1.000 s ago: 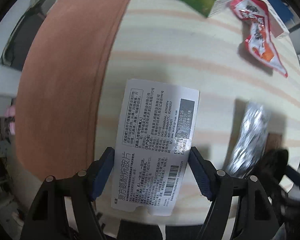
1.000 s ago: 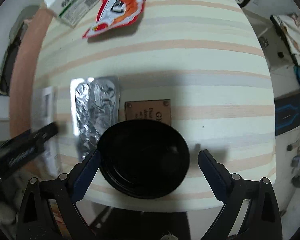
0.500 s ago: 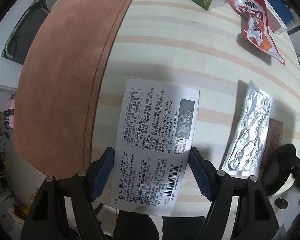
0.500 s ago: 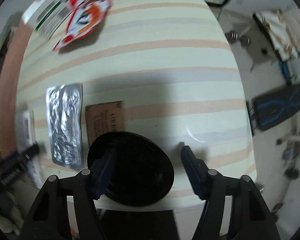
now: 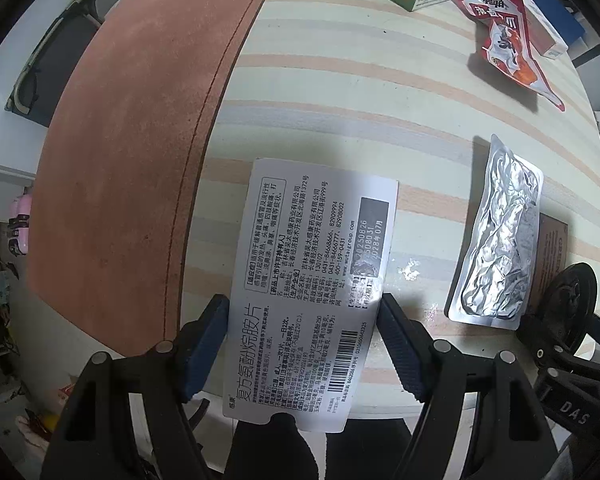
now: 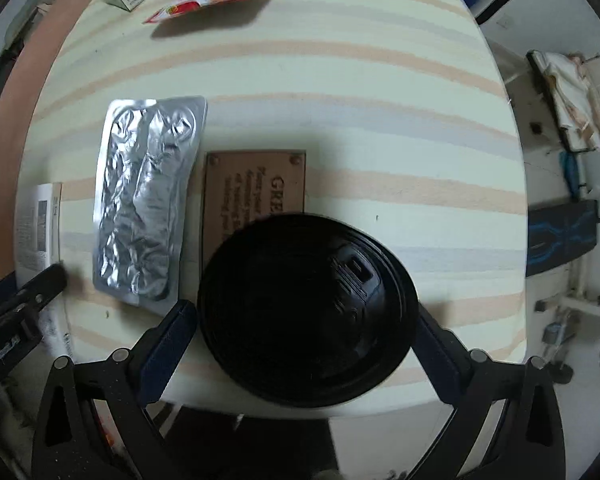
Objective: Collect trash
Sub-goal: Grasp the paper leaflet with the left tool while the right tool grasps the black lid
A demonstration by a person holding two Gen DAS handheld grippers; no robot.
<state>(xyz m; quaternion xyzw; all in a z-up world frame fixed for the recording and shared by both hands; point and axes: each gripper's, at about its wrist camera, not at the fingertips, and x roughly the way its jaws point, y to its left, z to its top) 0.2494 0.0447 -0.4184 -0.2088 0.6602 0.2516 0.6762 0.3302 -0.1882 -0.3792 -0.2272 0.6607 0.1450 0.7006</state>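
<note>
right claw [image 6: 306, 316] closed onto black lid [image 6: 306, 308].

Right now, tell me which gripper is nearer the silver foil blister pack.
Right. The right gripper, shut on the black lid, has one of its jaws just below the foil blister pack. The left gripper, clamping the white medicine box, sits further left.

A striped tablecloth [image 6: 340, 92] bears a brown label patch [image 6: 244, 188].
</note>
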